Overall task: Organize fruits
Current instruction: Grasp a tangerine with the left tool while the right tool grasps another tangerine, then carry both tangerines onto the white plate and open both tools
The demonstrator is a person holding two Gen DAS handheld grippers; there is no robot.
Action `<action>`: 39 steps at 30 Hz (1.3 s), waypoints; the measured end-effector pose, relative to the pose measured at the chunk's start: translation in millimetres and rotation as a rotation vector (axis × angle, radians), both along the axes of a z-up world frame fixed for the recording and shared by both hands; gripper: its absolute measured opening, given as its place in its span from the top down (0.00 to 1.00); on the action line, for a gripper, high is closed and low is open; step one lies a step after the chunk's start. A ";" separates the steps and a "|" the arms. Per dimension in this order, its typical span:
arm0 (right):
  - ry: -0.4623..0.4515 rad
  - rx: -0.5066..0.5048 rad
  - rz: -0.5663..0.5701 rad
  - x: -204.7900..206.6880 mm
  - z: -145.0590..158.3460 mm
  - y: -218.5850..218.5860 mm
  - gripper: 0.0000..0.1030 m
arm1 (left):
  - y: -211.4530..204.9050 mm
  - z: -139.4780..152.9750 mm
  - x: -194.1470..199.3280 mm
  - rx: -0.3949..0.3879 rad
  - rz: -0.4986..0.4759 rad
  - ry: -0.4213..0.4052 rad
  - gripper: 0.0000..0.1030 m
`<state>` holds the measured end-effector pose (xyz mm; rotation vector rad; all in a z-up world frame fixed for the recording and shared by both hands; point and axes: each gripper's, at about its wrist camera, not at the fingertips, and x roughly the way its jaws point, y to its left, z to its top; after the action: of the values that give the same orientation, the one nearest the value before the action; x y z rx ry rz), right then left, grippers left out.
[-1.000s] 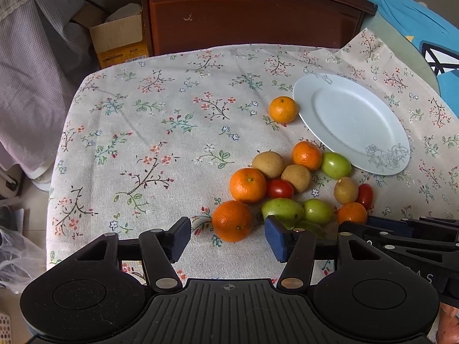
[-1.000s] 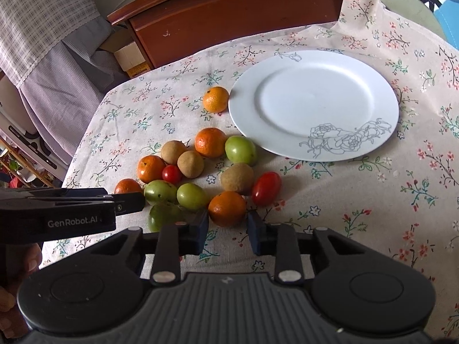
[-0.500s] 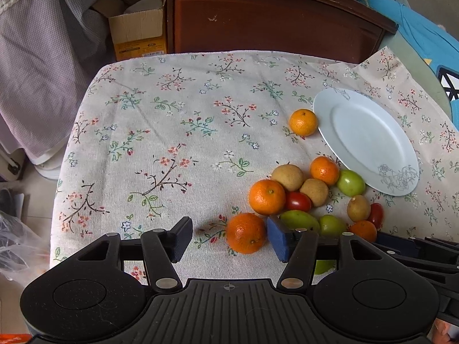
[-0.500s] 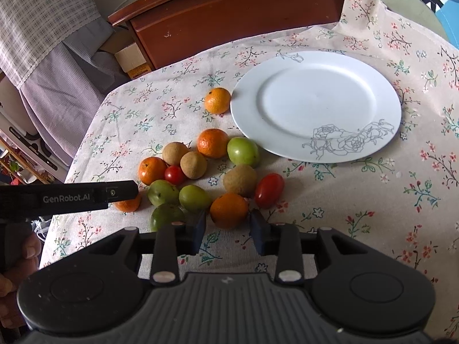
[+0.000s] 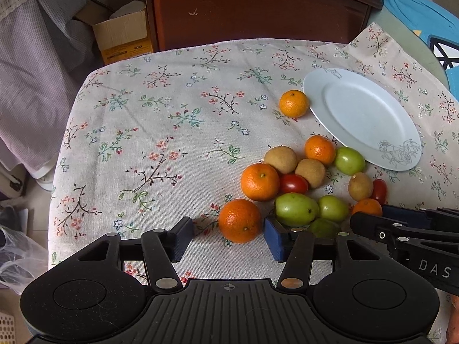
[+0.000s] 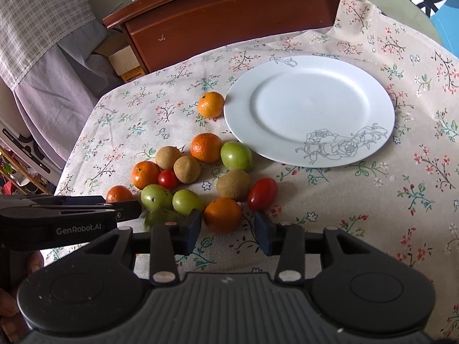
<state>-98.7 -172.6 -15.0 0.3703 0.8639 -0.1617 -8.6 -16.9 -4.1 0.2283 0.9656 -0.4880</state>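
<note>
Two grippers are at work, and we take the left wrist view first: our left gripper straddles the nearest orange at the near edge of the fruit pile. Its jaws are closing, yet a clear gap shows on the left pad's side, so the orange is between them but not gripped. The white plate lies bare and well apart, up to the right, with a lone orange touching its rim. From the right wrist view, our right gripper frames a second orange, its fingers parted and neither pad pressing; a red tomato sits just beside the right finger and green fruits crowd the left one. We judge this the start of sorting, both hands lining up a first pick. Next we need each pair of pads to settle square on its orange, close without nudging the neighbours, then lift towards the plate.
</note>
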 end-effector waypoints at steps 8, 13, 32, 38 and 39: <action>-0.005 -0.037 0.018 1.8 -0.8 4.7 0.73 | -6.7 1.7 -5.1 0.017 -0.036 -0.035 0.72; -0.004 -0.020 0.027 0.9 0.7 5.0 0.72 | -4.5 6.1 -5.4 0.008 -0.020 -0.036 0.72; -0.116 0.056 -0.036 1.6 49.5 -38.2 0.72 | -31.4 56.1 -4.1 -0.183 -0.107 -0.086 0.72; -0.113 -0.004 -0.046 14.7 59.6 -63.6 0.72 | -59.2 53.7 5.9 -0.202 -0.136 -0.082 0.72; -0.107 -0.002 -0.056 15.7 58.9 -67.1 0.72 | -64.5 51.9 7.7 -0.209 -0.142 -0.071 0.72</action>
<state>-83.0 -239.7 43.8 0.3984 0.7484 -0.1925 -1.0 -81.5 47.8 0.1246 0.8259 -0.7023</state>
